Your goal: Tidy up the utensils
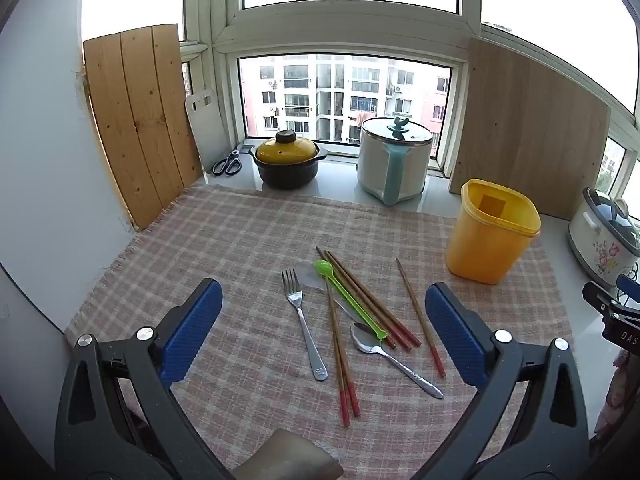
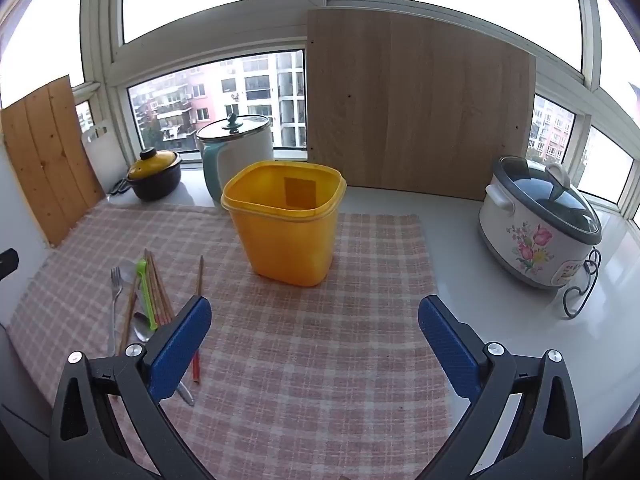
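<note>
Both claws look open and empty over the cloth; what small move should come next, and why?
Probably lower the left claw onto the fork. It lies apart at the left edge of the pile, not crossed by chopsticks, and the yellow bin stands empty; the right claw is also open.

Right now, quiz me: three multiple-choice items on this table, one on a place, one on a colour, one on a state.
1. Where does the fork lie among the utensils, in the left wrist view?
A. at the left edge of the group
B. inside the tub
C. on the windowsill

2. What colour is the small plastic spoon?
A. blue
B. green
C. white

3. How does the yellow tub stand?
A. tipped on its side
B. upright with a lid on
C. upright, open, nothing seen inside

Answers: 1 A, the fork lies left of the chopsticks on the checked cloth. 2 B, it is bright green across the chopsticks. 3 C, its rim faces up and the inner wall is bare; the left gripper and right gripper are both open.
</note>
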